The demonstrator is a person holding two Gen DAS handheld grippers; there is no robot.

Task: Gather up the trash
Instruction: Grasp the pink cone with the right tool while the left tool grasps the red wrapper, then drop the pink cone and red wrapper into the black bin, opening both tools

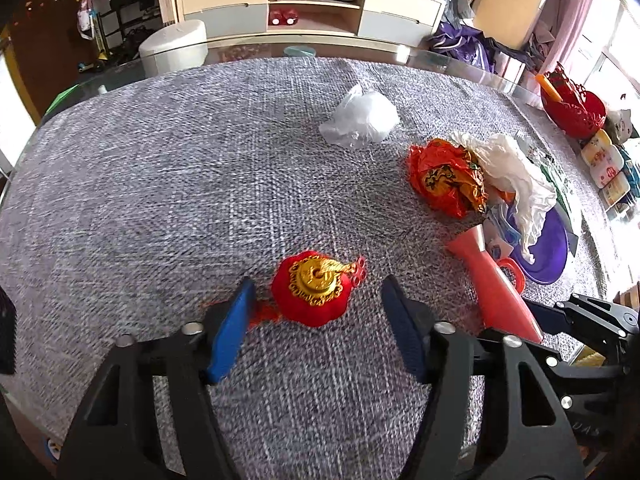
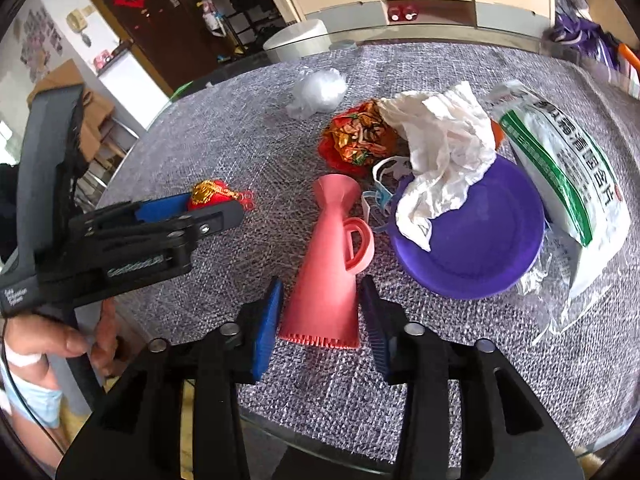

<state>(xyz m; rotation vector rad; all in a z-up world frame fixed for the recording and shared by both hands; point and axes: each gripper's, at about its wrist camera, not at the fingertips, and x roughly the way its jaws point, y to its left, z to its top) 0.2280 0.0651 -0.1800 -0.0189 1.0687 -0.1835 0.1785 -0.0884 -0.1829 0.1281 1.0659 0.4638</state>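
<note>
Tongs parted in both my hands: left gripper (image 1: pixel 316 308) straddles a red-and-gold ornament (image 1: pixel 312 294) without touching it, right gripper (image 2: pixel 320 306) brackets a pink jug (image 2: pixel 326 260) lying beside crumpled tissue (image 2: pixel 440 152) on the grey cloth (image 1: pixel 160 184).

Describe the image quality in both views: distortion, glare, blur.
Left wrist view: strong fisheye bends the table edge; the window at right is blown out; the red ornament is sharp. Right wrist view: same bowing, dark corners, soft blur on the pink cone near the right claw.
</note>
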